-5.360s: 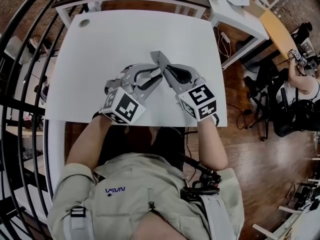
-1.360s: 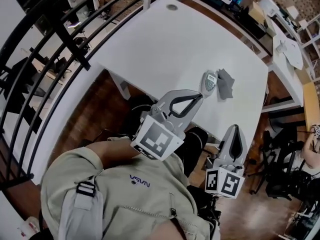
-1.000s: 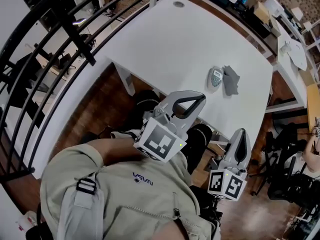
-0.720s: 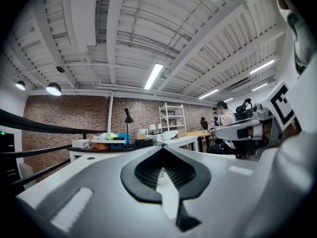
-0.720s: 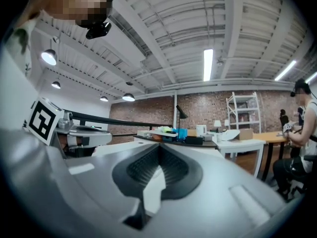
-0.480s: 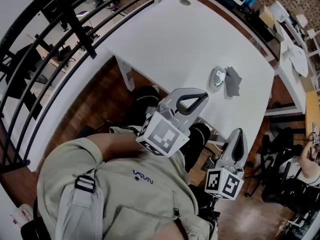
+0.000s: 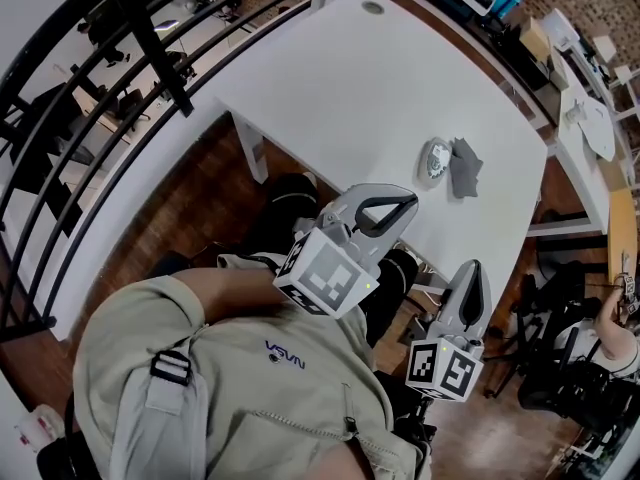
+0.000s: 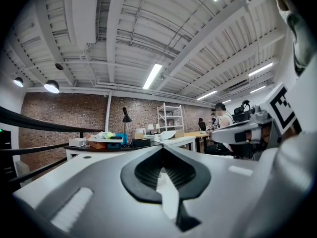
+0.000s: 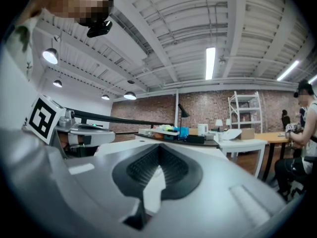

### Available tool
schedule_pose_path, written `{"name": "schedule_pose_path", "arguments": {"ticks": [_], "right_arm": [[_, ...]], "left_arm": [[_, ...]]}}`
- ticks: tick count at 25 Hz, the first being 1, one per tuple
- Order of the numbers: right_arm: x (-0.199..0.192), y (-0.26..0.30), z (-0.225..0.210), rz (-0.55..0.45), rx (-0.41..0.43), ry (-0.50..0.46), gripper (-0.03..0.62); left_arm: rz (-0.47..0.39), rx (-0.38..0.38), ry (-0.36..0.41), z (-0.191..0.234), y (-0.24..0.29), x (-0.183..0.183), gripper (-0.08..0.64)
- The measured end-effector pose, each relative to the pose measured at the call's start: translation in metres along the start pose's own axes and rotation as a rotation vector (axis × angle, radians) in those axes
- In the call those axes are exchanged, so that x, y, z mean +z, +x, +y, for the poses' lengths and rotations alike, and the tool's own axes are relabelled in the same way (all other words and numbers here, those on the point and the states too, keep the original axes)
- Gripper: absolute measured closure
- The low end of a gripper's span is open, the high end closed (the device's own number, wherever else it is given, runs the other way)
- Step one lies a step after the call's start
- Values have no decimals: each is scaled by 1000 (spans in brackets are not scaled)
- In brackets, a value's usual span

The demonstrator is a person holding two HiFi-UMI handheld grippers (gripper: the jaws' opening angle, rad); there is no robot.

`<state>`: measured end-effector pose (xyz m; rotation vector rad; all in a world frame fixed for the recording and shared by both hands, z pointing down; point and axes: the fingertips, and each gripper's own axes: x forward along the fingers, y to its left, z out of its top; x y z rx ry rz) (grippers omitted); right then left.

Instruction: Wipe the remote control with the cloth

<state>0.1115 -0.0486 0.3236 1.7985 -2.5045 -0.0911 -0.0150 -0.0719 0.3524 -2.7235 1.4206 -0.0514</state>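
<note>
The left gripper (image 7: pixel 408 198) is clenched on nothing: in its own view the dark pads meet at the tip with only the bench top showing through the gap behind them. The right gripper (image 7: pixel 472 266) is the same, jaws pressed together and empty. Both are held level and close to the person's body, off the near edge of the bench (image 7: pixel 330 78) and above the wooden floor (image 7: pixel 190 208), the right one lower in the head view. A few seconds back both grippers were stretched out over the bench with their tips together; since then they have been drawn clear of it, and in the last second or so they have hardly shifted. The remote (image 7: pixel 434 158) lies near the bench's right edge, and the cloth (image 7: pixel 464 166) sits crumpled just beside it on the right, well apart from either gripper. With no cloth in hand, no wiping is going on; to wipe, a gripper would have to open, reach across and take up the cloth.
</note>
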Motion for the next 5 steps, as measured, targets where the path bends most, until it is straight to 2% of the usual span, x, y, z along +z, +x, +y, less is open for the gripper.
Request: {"name": "schedule_pose_path", "arguments": {"ticks": [5], "right_arm": [[1,6,-4,-2,-6,4,591]], "left_arm": [[1,-2,2,3,6,2,555]]}}
